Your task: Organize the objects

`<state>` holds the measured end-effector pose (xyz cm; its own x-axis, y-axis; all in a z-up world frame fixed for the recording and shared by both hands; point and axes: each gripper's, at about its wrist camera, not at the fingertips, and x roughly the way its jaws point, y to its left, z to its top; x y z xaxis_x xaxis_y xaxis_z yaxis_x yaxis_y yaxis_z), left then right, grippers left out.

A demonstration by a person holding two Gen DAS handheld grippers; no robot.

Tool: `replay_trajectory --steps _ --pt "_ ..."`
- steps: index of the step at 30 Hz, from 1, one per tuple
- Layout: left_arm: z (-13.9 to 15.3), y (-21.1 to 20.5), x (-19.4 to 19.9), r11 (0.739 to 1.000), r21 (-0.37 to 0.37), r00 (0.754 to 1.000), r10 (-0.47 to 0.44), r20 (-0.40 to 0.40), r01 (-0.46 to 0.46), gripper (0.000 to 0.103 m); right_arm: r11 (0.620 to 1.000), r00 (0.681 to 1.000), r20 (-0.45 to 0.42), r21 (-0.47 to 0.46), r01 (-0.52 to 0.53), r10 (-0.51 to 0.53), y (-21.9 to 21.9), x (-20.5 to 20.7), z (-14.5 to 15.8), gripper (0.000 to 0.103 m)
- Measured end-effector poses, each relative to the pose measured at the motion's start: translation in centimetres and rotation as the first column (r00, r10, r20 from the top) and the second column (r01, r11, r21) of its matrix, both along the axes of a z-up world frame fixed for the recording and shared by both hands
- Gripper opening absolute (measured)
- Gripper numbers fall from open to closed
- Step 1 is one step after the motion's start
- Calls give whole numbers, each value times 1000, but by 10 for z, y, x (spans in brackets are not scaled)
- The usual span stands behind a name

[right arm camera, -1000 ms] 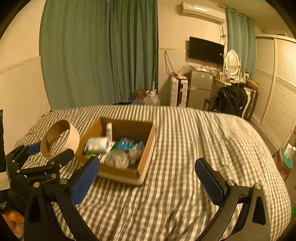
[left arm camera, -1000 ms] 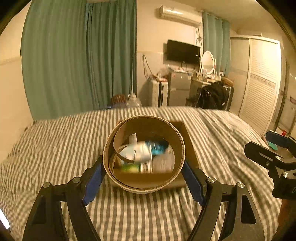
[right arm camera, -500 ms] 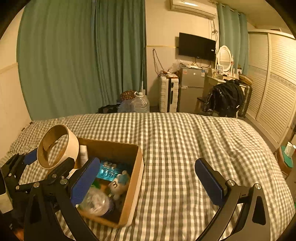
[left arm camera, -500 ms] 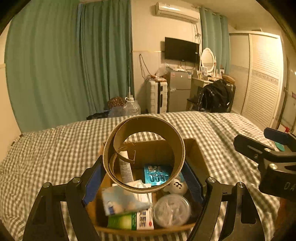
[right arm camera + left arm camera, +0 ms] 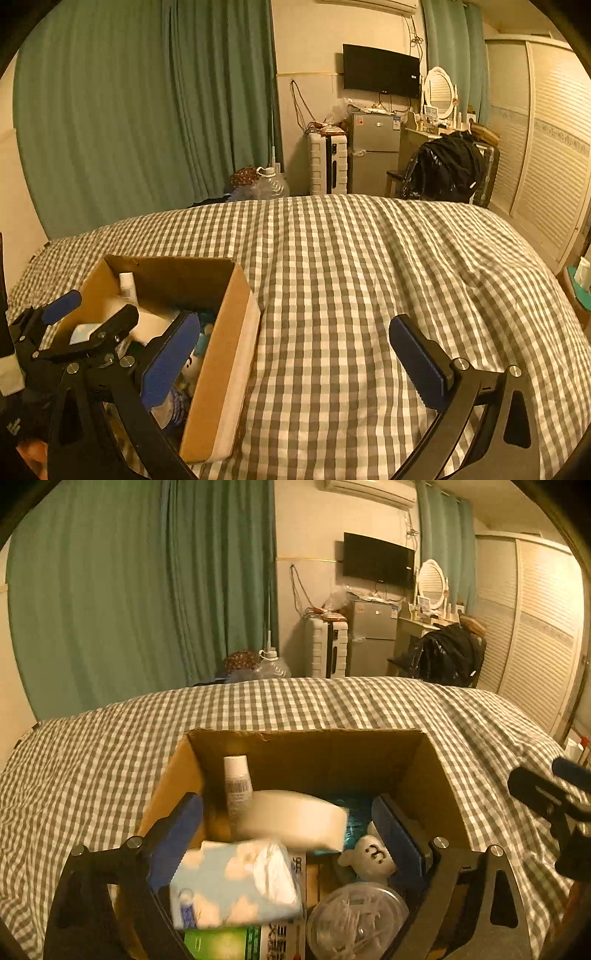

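Now released: at lower left of the left view, left tongs spread wide and empty over the box on the bed, roll dropped in, blurred, beside the bottle. One more item stowed. Farther right, right tongs wide open, holding nothing.

We see box on bed — inside it: bottle at far left, tape roll beside it, tissue pack nearer us, round container at near right, figurine behind that.
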<state>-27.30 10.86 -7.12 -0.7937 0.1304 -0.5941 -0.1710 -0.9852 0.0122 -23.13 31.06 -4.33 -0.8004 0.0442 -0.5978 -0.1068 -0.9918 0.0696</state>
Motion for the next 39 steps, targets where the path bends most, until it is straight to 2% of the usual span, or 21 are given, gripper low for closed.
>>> replay_trajectory --steps 3,7,15,17,23,32,36,39 --pt "10 -4 8 1000 4 1000 13 8 -13 96 1000 1000 1 -13 8 -7 3 12 5 103" --pt "35 -12 36 1000 4 999 12 -39 -12 96 1000 1000 -14 -25 -5 5 1 35 23 103" --pt "90 -29 97 1000 12 989 21 -147 -20 96 998 993 -114 44 -38 43 -19 106 78 103" --pt "101 -37 113 999 11 984 32 -174 -31 101 998 989 -142 57 -40 48 -23 124 93 103" --pt "115 -67 156 990 126 974 95 -204 -70 103 997 975 -212 52 -52 62 -38 162 117 103" --pt "103 -84 206 983 116 958 165 -235 -141 103 993 963 -253 94 -65 87 -60 197 104 103" --pt "83 -87 217 981 116 946 183 -266 -157 103 989 962 -248 113 -91 117 -61 195 82 103" --pt "70 -85 215 985 85 953 167 -252 -151 103 988 967 -225 114 -100 124 -61 186 61 103"
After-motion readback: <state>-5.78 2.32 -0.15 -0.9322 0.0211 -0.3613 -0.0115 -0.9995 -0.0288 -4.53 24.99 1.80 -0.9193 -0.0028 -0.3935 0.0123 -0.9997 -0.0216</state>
